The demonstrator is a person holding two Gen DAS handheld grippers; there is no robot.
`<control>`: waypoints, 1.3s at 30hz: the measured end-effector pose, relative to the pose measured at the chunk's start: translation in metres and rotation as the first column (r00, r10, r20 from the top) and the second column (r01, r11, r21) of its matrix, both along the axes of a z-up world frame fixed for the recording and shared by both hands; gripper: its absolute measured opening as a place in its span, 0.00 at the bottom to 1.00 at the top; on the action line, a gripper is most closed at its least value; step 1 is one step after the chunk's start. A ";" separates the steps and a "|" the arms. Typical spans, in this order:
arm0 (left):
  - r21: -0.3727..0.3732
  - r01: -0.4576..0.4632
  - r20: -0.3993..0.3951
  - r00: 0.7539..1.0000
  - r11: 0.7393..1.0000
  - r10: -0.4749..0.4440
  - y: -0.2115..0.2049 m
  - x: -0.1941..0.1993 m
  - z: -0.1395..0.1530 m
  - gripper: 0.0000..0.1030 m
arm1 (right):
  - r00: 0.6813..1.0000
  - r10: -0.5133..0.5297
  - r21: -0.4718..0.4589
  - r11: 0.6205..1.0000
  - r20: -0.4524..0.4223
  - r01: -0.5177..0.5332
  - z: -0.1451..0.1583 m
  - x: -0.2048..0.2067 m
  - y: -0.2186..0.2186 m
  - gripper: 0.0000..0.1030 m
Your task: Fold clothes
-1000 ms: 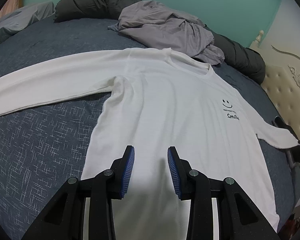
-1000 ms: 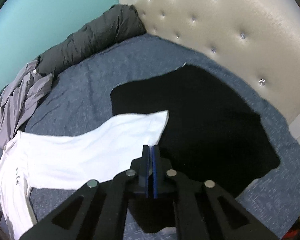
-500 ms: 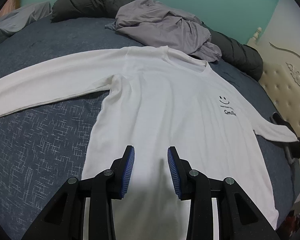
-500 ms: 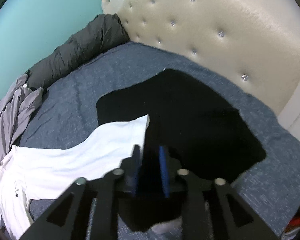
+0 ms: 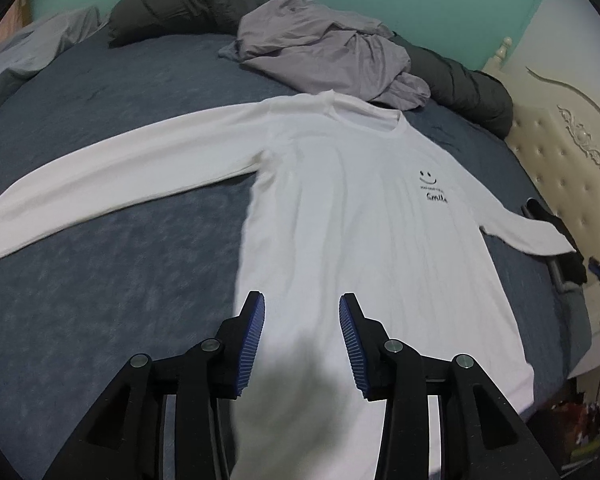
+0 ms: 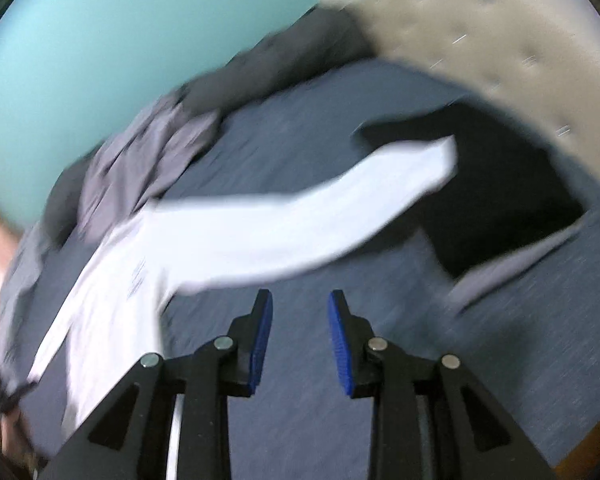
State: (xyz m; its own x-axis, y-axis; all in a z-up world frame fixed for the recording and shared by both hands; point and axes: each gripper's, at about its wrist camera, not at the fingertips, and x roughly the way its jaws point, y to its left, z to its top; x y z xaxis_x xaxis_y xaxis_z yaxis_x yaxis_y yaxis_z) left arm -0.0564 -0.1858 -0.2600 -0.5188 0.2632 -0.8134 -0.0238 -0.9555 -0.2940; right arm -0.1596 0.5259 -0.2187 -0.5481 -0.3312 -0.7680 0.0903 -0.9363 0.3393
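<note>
A white long-sleeved shirt (image 5: 340, 220) lies flat, front up, on the blue bed (image 5: 120, 280), both sleeves spread wide, a small smiley print on its chest. The left hand-held gripper (image 5: 302, 320) hovers agape over its hem; the right hand-held gripper (image 6: 300, 320), also agape and empty, hangs over bare bedding near one sleeve.

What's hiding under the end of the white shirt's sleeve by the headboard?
The sleeve of the white shirt ends on a black garment, which lies on the blue bedspread. What the black cloth covers cannot be seen.
</note>
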 end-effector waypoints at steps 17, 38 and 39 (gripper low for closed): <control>-0.014 0.072 0.225 0.972 0.997 -0.067 -0.009 0.073 -0.053 0.45 | 0.885 0.364 0.004 0.924 0.292 -0.382 -0.077 0.097 -0.122 0.41; -0.004 0.113 0.340 0.935 0.994 -0.105 -0.009 0.084 -0.106 0.45 | 0.824 0.348 0.009 0.919 0.447 -0.394 -0.131 0.122 -0.141 0.47; -0.003 0.114 0.338 0.935 0.993 -0.107 -0.009 0.084 -0.106 0.45 | 0.824 0.348 0.003 0.921 0.447 -0.390 -0.132 0.122 -0.141 0.47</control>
